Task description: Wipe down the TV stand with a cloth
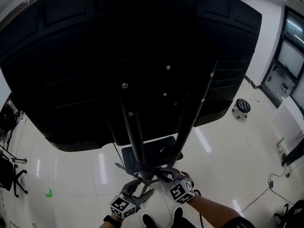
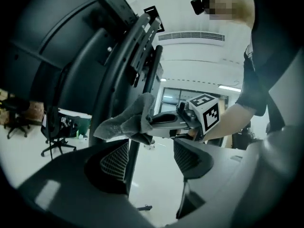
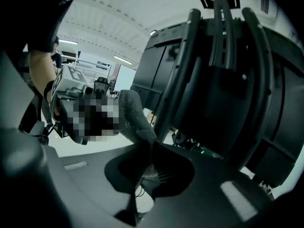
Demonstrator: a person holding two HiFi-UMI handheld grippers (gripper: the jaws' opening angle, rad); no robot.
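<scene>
Clamped jaws of the right gripper [image 2: 150, 122] on a bunched fold of the grey cloth [image 2: 124, 122], judged soft, light and floppy, at the TV stand [image 2: 137, 51] upright, eleven o'clock from the left gripper [image 2: 152, 158], jaws apart, gripping nothing.

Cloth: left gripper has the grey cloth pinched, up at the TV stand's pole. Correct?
Not the left. The right gripper has the grey cloth pinched, up at the TV stand's pole; the right gripper view shows it. The left gripper is open and empty.
</scene>
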